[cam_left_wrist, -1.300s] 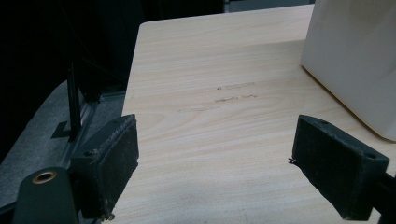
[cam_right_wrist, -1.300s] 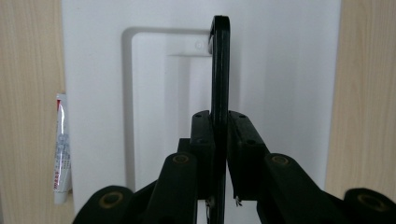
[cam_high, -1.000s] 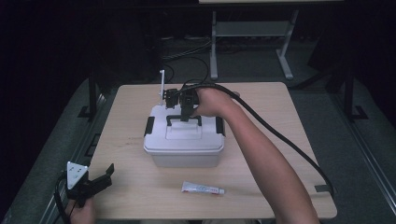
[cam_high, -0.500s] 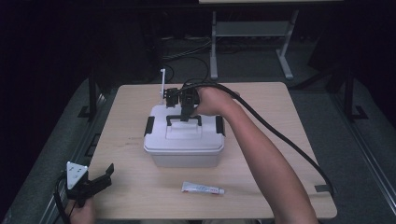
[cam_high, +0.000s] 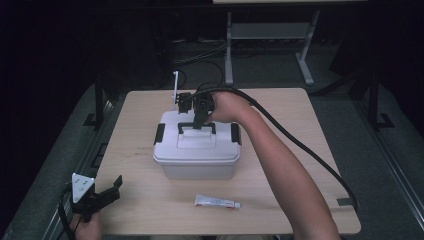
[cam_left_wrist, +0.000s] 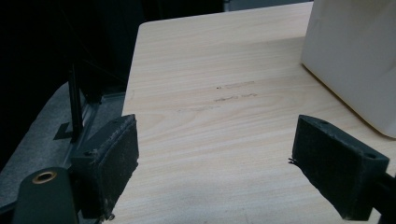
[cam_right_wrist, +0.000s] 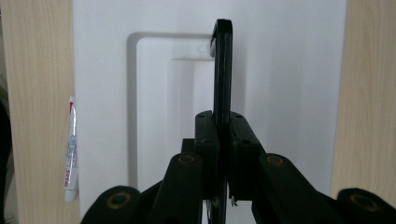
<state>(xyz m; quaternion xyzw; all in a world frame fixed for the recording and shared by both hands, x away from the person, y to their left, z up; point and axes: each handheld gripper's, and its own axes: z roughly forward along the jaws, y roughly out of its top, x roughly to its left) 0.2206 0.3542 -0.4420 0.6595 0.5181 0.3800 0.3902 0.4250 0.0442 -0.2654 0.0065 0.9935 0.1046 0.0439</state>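
A white plastic box (cam_high: 196, 150) with black side latches stands in the middle of the table. Its black carry handle (cam_high: 196, 126) is raised upright on the lid. My right gripper (cam_high: 200, 120) reaches down from the far side and is shut on that handle. In the right gripper view the black handle (cam_right_wrist: 222, 65) stands edge-on, pinched between my right gripper (cam_right_wrist: 222, 128) pads, above the white lid (cam_right_wrist: 154, 93). My left gripper (cam_high: 107, 192) rests at the near left corner of the table, open. In the left gripper view my left gripper (cam_left_wrist: 215, 158) has bare wood between its pads.
A small white tube (cam_high: 217, 202) lies on the table in front of the box, also seen as the tube (cam_right_wrist: 71, 149) in the right gripper view. A white upright post (cam_high: 175, 90) stands behind the box. A thick black cable (cam_high: 300, 150) trails from the right gripper over the table's right side.
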